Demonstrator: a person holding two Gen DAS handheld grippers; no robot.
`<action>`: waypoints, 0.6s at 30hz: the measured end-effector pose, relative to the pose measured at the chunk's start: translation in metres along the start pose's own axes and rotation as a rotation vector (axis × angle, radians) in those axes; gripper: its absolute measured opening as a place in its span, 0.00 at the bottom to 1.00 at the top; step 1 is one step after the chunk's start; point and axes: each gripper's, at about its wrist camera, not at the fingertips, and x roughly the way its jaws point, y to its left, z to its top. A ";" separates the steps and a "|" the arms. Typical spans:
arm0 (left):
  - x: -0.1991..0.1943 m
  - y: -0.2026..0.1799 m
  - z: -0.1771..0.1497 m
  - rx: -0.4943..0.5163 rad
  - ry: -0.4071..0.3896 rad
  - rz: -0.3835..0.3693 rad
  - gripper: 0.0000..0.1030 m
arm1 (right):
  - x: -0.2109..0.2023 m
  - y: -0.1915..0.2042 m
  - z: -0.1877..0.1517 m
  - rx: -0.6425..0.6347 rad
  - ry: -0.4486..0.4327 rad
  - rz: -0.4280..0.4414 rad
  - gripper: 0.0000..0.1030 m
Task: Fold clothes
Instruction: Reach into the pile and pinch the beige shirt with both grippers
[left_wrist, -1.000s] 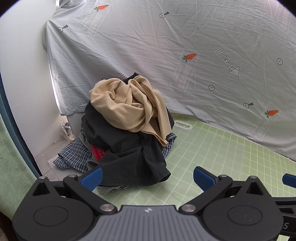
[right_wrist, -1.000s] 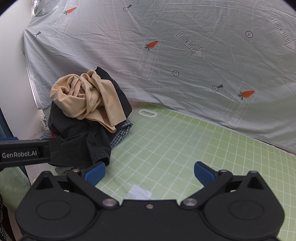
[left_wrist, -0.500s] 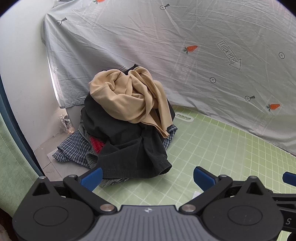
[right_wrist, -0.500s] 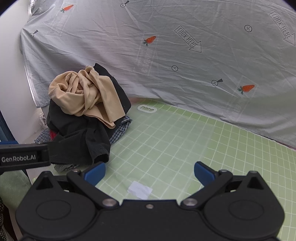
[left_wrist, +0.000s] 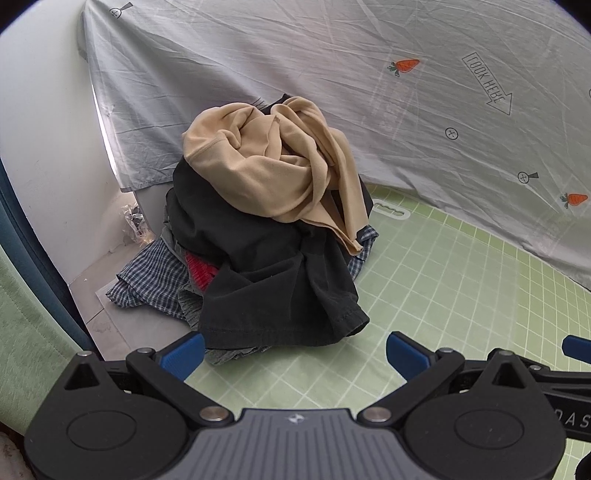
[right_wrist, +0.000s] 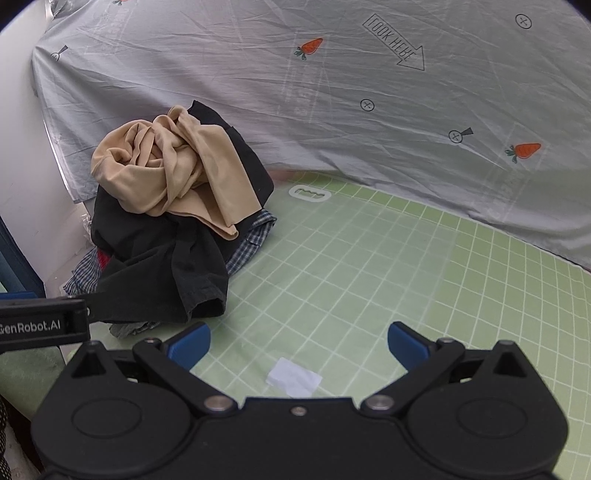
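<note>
A heap of clothes sits at the left end of the green grid mat (left_wrist: 461, 280) (right_wrist: 369, 258). On top lies a crumpled tan garment (left_wrist: 273, 173) (right_wrist: 166, 173). Under it is a black garment (left_wrist: 273, 288) (right_wrist: 162, 266), then blue checked cloth (left_wrist: 147, 277) (right_wrist: 251, 240) and a bit of red fabric (left_wrist: 201, 271). My left gripper (left_wrist: 295, 350) is open, just short of the black garment's hem. My right gripper (right_wrist: 297, 343) is open over bare mat, right of the heap. Part of the left gripper (right_wrist: 40, 325) shows at the right wrist view's left edge.
A grey sheet with carrot prints (left_wrist: 369, 92) (right_wrist: 332, 92) hangs behind the mat. A small white patch (right_wrist: 293, 380) lies on the mat near my right gripper. A white wall (left_wrist: 44, 147) and crinkled plastic (left_wrist: 135, 221) are left of the heap.
Both grippers have moved nearer to the heap, which now looks larger and closer in both views. The jaws have stayed open. The clothes have not moved.
</note>
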 end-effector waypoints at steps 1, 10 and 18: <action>0.006 0.004 0.004 -0.004 0.006 -0.001 1.00 | 0.008 0.003 0.005 -0.011 -0.001 0.007 1.00; 0.081 0.062 0.048 -0.179 0.093 -0.001 0.97 | 0.083 0.032 0.054 -0.110 -0.013 0.066 0.93; 0.125 0.106 0.092 -0.390 0.081 -0.005 0.74 | 0.162 0.084 0.096 -0.269 -0.022 0.132 0.75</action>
